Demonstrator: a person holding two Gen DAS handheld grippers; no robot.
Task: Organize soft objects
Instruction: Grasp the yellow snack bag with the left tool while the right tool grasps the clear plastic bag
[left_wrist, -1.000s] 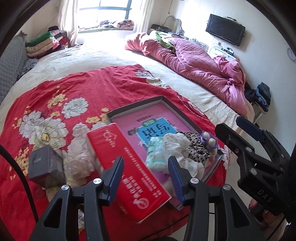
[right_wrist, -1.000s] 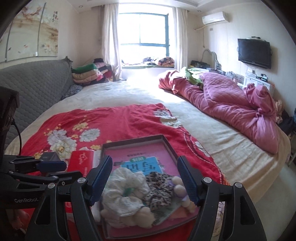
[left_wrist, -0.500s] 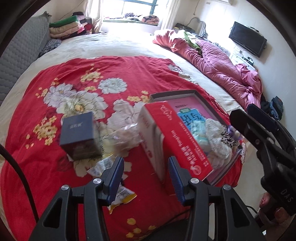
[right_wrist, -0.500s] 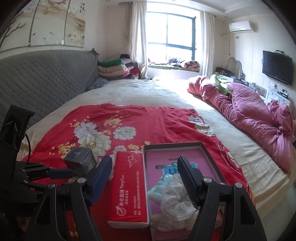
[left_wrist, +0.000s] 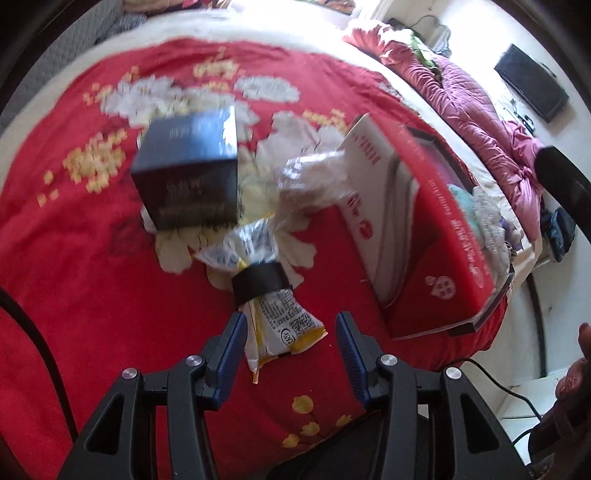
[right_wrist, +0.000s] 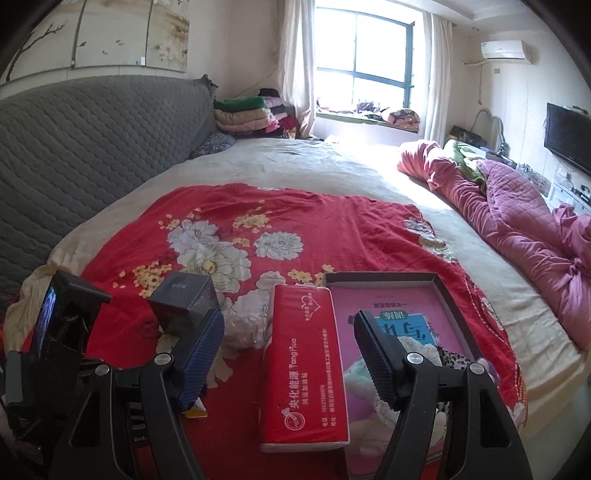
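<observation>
My left gripper (left_wrist: 290, 347) is open, low over the red floral blanket (left_wrist: 92, 266), with a white-and-yellow snack wrapper (left_wrist: 284, 325) just ahead between its fingers. A black band (left_wrist: 260, 282) lies on the wrapper. A dark blue box (left_wrist: 188, 173) and a clear plastic bag (left_wrist: 314, 177) lie beyond. My right gripper (right_wrist: 290, 354) is open above a red tissue pack (right_wrist: 304, 365). To the pack's right a dark tray (right_wrist: 452, 306) holds a pink book (right_wrist: 399, 317) and soft cloth items (right_wrist: 417, 350).
A pink quilt (right_wrist: 517, 206) is bunched on the bed's right side. A grey padded headboard (right_wrist: 85, 147) stands at the left, folded clothes (right_wrist: 247, 114) by the window. The bed's edge and floor lie right of the tray (left_wrist: 480, 321) in the left wrist view.
My left gripper swung left and down, from the tray and tissue pack toward the snack wrapper and dark box. My right gripper shifted left, from over the tray to over the tissue pack.
</observation>
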